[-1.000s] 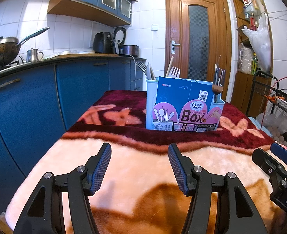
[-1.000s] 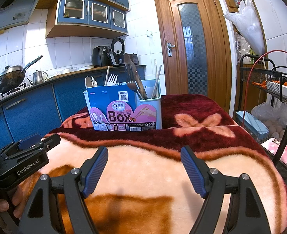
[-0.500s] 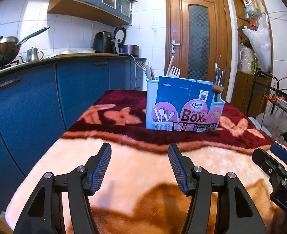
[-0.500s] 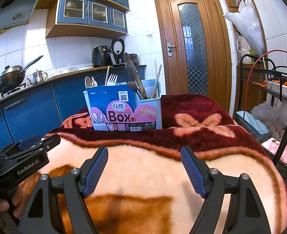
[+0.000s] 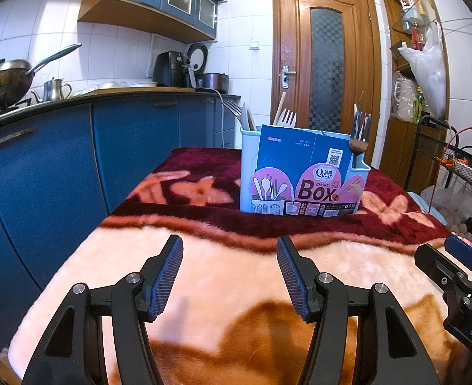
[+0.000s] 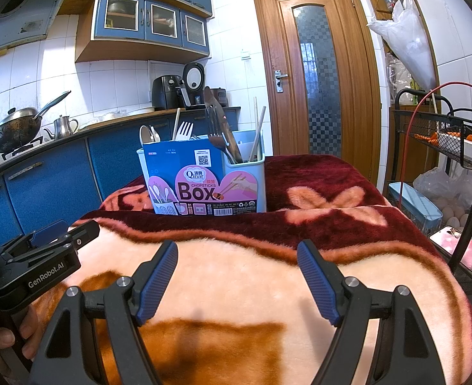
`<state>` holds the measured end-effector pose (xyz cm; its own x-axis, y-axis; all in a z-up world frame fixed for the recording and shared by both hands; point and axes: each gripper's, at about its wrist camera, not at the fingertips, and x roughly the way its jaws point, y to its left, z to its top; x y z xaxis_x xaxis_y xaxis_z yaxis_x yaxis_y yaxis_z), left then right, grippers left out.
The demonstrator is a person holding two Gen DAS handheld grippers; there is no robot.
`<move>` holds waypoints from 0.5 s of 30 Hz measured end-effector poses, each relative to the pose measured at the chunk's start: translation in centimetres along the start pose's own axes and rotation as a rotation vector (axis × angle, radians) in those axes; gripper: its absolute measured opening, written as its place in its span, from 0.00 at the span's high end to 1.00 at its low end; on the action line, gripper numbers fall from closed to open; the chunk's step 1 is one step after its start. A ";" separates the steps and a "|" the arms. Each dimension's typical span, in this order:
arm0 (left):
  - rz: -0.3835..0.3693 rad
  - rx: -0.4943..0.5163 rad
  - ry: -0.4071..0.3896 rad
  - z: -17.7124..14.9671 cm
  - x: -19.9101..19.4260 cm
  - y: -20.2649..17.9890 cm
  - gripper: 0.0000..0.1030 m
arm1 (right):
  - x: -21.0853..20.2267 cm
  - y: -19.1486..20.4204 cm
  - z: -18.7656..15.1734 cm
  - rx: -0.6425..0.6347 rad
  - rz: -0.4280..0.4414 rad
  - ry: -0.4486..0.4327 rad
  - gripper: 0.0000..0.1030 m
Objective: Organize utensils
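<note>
A pale blue utensil holder [image 5: 303, 173] [image 6: 204, 179] with a "Chopsticks Box" card on its front stands on the dark red far part of the blanket. Forks [image 5: 288, 118], a spoon [image 6: 145, 135], chopsticks [image 6: 257, 134] and a dark wooden spatula [image 6: 216, 122] stick up out of it. My left gripper [image 5: 229, 250] hovers open over the peach part of the blanket, well short of the holder, with nothing between its fingers. My right gripper [image 6: 236, 253] is likewise open and empty. Each gripper shows at the edge of the other's view.
The fleece blanket [image 5: 236, 288] covers the table. Blue kitchen cabinets [image 5: 75, 160] with a wok [image 5: 4, 83] and kettle run along the left. A wooden door [image 5: 326, 73] is behind. A wire rack [image 6: 444, 141] and egg tray stand at the right.
</note>
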<state>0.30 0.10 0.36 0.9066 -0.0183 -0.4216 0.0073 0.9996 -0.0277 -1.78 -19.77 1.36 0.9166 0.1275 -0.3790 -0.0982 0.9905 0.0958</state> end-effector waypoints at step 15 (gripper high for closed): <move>0.001 -0.001 0.005 0.0 0.0 0.0 0.40 | 0.0 0.0 0.0 0.001 0.000 0.001 0.23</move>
<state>0.32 0.09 0.35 0.9045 -0.0175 -0.4261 0.0060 0.9996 -0.0283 -1.79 -19.79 1.36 0.9160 0.1277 -0.3802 -0.0980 0.9905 0.0966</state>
